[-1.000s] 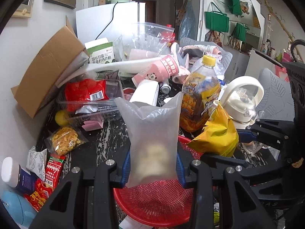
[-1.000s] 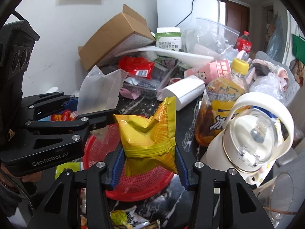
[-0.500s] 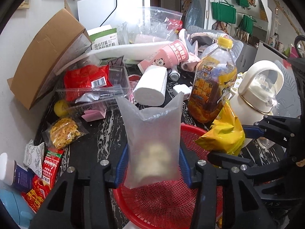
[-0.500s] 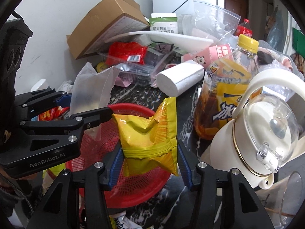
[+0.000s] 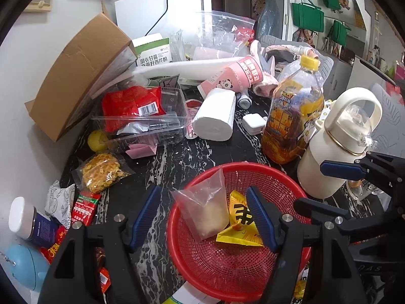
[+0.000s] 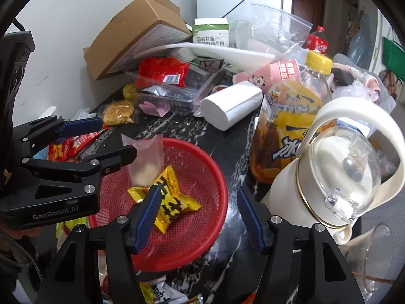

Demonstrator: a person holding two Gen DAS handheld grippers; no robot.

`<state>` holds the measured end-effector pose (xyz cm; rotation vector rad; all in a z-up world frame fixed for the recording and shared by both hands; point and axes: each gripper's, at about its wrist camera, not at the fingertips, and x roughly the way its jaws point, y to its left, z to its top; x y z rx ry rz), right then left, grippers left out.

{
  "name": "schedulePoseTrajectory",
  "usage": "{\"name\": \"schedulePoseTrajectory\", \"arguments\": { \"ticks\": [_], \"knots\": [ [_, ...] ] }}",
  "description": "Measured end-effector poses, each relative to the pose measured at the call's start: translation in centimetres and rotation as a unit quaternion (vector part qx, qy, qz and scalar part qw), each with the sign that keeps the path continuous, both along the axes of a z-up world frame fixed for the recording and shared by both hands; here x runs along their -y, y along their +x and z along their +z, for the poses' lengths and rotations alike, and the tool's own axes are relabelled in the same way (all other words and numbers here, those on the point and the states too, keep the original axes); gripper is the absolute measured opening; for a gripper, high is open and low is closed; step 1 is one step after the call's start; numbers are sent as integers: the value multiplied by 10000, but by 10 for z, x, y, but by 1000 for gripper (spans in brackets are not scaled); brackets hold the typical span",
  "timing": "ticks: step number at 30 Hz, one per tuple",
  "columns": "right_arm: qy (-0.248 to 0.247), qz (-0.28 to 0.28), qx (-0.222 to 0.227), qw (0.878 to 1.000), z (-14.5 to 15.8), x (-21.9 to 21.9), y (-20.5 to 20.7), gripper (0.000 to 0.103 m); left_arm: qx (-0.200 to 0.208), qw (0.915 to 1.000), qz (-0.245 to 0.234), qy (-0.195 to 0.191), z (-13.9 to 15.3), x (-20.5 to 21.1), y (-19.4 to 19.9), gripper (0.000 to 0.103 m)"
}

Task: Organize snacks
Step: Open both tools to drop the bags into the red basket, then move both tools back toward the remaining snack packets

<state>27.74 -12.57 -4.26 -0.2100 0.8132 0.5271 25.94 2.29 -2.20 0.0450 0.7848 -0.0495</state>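
Hovering over the red basket (image 5: 291,185), both grippers are standing with jaws spread wide and holding nothing. The left gripper (image 5: 205,217) is hanging above the basket's near side, its blue pads on either side of the clear pouch (image 5: 210,210) without touching it; the right gripper (image 6: 200,215) is sitting over the basket's right half, beside the white jug (image 6: 336,177). The clear pouch is leaning upright against the basket's inner wall, and the yellow snack packet (image 6: 172,197) is lying flat on the mesh just beside it, the two touching.

By the look of it, the step in hand is the tail of a drop-off: two snacks are resting in the basket and the jaws are clear of them. More packets are waiting on the dark worktop (image 5: 177,162): a bag of yellow crisps (image 5: 101,172) well to the left of the basket, a red sachet (image 5: 84,206) and a white patterned packet (image 5: 59,202) near the left edge, and a red bag (image 5: 134,106) inside a clear tray (image 5: 152,126) farther back.

The next move is probably calling for lifting clear of the rim, then reaching left for one of those loose packets, coming down with jaws wide around it and closing gently, since such bags are crumpling easily.
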Motion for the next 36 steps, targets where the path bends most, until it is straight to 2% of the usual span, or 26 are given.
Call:
{"name": "schedulePoseTrajectory", "arguments": {
  "ticks": [11,21,32,36],
  "knots": [
    [125,-41,392,9991,38,6,-27,62,446,9989,12,-121,44,-7,-34,70],
    [236,-127,827,9962,79,16,-69,63,855,9962,-107,-149,83,0,-79,70],
    [298,-302,1149,9925,103,34,-121,66,1124,9929,-343,-161,107,12,-131,70],
    [290,-315,1274,9909,106,39,-140,69,1253,9913,-384,-107,109,18,-150,82]
  ]
}}
